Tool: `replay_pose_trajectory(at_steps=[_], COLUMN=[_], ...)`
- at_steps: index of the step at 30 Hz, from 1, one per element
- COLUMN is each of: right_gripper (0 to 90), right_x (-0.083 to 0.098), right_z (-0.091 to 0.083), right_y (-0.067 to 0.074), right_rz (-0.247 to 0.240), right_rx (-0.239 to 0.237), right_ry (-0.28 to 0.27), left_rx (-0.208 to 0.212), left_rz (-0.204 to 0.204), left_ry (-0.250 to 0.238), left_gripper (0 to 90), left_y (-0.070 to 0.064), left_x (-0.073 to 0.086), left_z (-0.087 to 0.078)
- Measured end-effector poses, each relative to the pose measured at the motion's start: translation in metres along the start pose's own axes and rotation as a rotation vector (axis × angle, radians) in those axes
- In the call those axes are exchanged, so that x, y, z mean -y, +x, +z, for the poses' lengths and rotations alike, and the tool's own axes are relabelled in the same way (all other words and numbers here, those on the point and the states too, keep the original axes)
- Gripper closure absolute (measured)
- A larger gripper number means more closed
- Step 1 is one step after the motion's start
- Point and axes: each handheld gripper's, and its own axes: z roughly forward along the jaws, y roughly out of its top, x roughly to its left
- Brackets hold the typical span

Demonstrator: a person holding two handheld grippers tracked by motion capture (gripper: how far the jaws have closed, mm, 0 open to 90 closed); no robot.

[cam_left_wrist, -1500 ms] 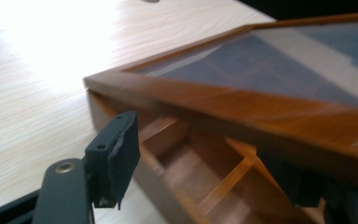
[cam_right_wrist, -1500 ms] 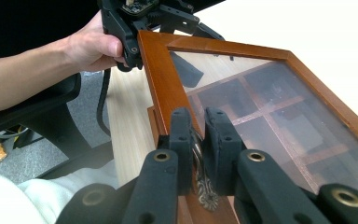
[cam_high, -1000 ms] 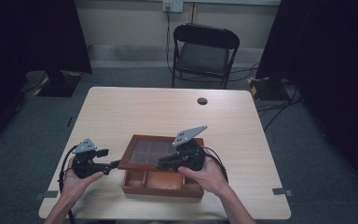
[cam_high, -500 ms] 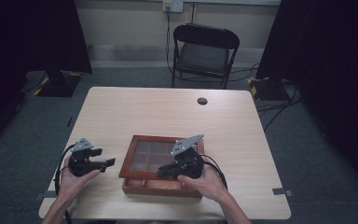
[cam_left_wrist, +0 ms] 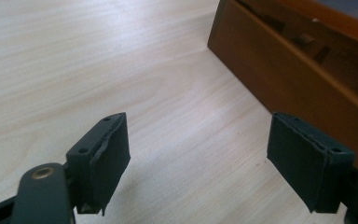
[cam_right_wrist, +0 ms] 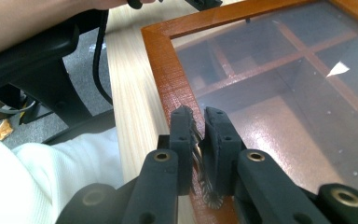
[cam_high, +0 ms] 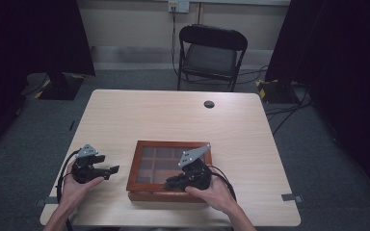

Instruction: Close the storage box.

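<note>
My right gripper point(cam_high: 173, 181) rests at the near edge of the wooden box point(cam_high: 168, 169), which sits close to my side of the table point(cam_high: 183, 115). In the right gripper view this gripper point(cam_right_wrist: 199, 128) has its jaws pressed together over the near rail of the box's frame point(cam_right_wrist: 168, 79), and a thin ridged strip shows in the narrow slit between the pads; what that strip is I cannot tell. The box has a glass lid point(cam_right_wrist: 279, 88), lying closed, through which wooden dividers forming several compartments can be seen.

My left gripper point(cam_high: 110, 170) lies to the left of the box, apart from it, low over bare tabletop. In the left gripper view its jaws point(cam_left_wrist: 198, 156) are spread wide and have just been opening further, with nothing between them but the pale wood grain of the table point(cam_left_wrist: 98, 60). The side wall of the box point(cam_left_wrist: 284, 79) rises just beyond the right-hand pad, not touching it.

Farther out, a small dark round fitting point(cam_high: 209, 104) sits in the tabletop near its far edge. Beyond the table stands a black folding chair point(cam_high: 212, 55) on the grey floor.
</note>
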Motion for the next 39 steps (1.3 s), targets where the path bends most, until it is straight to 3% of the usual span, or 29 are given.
replay_pose_trajectory(at_steps=[11,16,18,20,23,30,35,37,39], right_gripper=[82.2,81.6,72.4,65.0,64.2,46.1,30.8,27.5,23.5], right_x=[0.017,0.022,0.024,0.026,0.028,0.046,0.067,0.080,0.100], right_z=[0.012,0.012,0.012,0.009,-0.001,-0.040,-0.073,-0.084,-0.094], right_y=[-0.001,-0.002,-0.002,-0.004,-0.006,-0.026,-0.040,-0.049,-0.060], right_rz=[-0.001,0.010,0.020,0.033,0.049,0.166,0.247,0.308,0.374], right_rx=[0.016,0.013,0.044,0.042,0.066,0.256,0.459,0.537,0.618], right_ry=[0.044,0.006,0.013,0.006,-0.038,-0.146,-0.167,-0.167,-0.178], left_rx=[-0.010,-0.013,-0.013,-0.015,-0.018,-0.046,-0.065,-0.071,-0.088], left_rz=[-0.008,-0.012,-0.017,-0.018,-0.021,0.001,0.018,0.008,0.028], left_ry=[0.007,0.009,0.011,0.014,0.019,0.045,0.068,0.070,0.089], left_gripper=[21.0,21.0,21.0,21.0,21.0,20.9,20.9,20.8,20.7], left_y=[0.002,0.003,0.003,0.003,0.004,0.004,0.004,0.003,0.003], left_x=[0.002,0.003,0.004,0.005,0.006,0.007,0.008,0.008,0.009], left_z=[0.003,0.004,0.005,0.006,0.007,0.009,0.011,0.013,0.015])
